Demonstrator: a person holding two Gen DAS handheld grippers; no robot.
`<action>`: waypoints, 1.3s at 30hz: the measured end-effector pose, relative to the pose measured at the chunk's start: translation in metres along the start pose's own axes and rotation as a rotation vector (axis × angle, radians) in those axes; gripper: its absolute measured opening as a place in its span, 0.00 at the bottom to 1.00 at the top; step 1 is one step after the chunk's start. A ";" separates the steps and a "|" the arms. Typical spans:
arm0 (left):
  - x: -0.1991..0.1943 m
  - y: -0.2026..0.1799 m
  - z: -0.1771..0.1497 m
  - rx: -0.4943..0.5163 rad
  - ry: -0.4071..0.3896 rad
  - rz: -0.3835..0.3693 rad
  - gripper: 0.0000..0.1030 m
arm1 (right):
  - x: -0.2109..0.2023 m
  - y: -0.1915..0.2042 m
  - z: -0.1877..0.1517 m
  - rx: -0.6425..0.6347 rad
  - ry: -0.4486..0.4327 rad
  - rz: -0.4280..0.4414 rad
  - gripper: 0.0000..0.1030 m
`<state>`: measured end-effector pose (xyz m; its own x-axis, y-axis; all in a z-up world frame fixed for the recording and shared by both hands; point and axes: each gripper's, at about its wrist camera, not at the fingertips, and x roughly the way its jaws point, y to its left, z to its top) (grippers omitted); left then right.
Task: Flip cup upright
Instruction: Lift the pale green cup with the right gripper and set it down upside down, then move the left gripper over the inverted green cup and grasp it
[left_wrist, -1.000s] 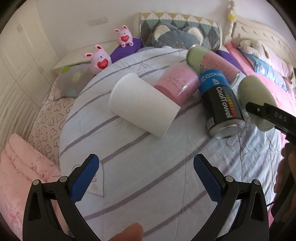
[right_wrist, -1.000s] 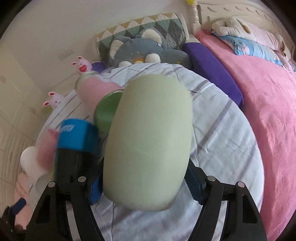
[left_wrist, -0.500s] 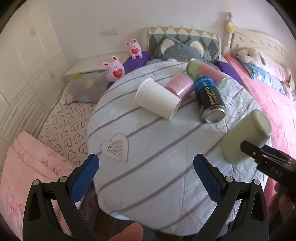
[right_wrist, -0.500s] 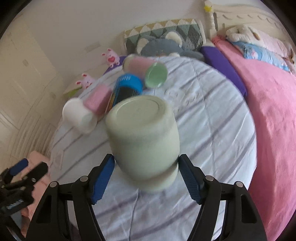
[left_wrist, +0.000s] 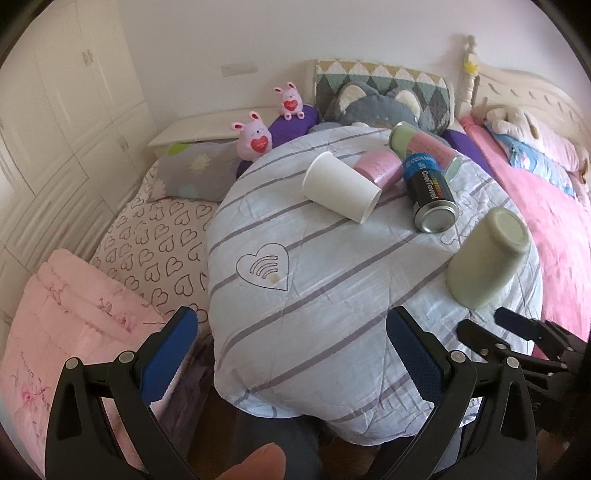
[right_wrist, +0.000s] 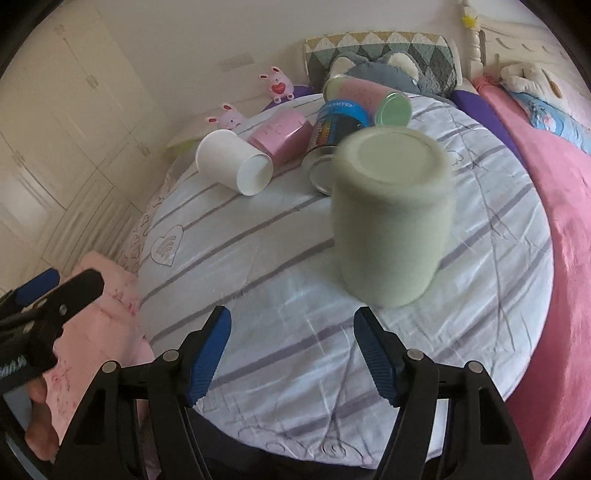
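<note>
A pale green cup (right_wrist: 391, 218) stands on its mouth, base up, on the striped round table (right_wrist: 280, 295), and is blurred; it also shows in the left wrist view (left_wrist: 487, 258). My right gripper (right_wrist: 291, 354) is open and empty, just in front of the cup and apart from it. My left gripper (left_wrist: 291, 350) is open and empty over the table's near-left edge. A white paper cup (left_wrist: 340, 186) lies on its side further back.
A pink cup (left_wrist: 380, 168), a black CoolTowel can (left_wrist: 430, 195) and a pink tube with green caps (left_wrist: 424, 147) lie at the back of the table. Pink bunny toys (left_wrist: 255, 134), cushions, a pink blanket (left_wrist: 55, 325) and a bed (left_wrist: 546, 206) surround it.
My right gripper set the green cup down base up, opened and drew back from it. My left gripper pulled back from the table; the view widened.
</note>
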<state>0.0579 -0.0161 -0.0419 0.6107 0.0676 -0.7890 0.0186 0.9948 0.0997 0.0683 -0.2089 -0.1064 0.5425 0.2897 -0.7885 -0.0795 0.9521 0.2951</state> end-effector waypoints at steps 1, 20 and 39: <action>-0.001 -0.002 -0.001 0.004 0.002 -0.006 1.00 | -0.005 -0.004 -0.002 0.007 -0.011 0.000 0.74; -0.027 -0.065 -0.010 0.101 0.009 -0.071 1.00 | -0.057 -0.041 -0.023 0.065 -0.134 -0.048 0.81; -0.043 -0.097 -0.017 0.132 0.037 -0.117 1.00 | -0.086 -0.067 -0.047 0.106 -0.166 -0.028 0.81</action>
<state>0.0168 -0.1139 -0.0278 0.5686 -0.0428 -0.8215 0.1933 0.9776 0.0829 -0.0121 -0.2927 -0.0835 0.6740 0.2346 -0.7005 0.0214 0.9416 0.3359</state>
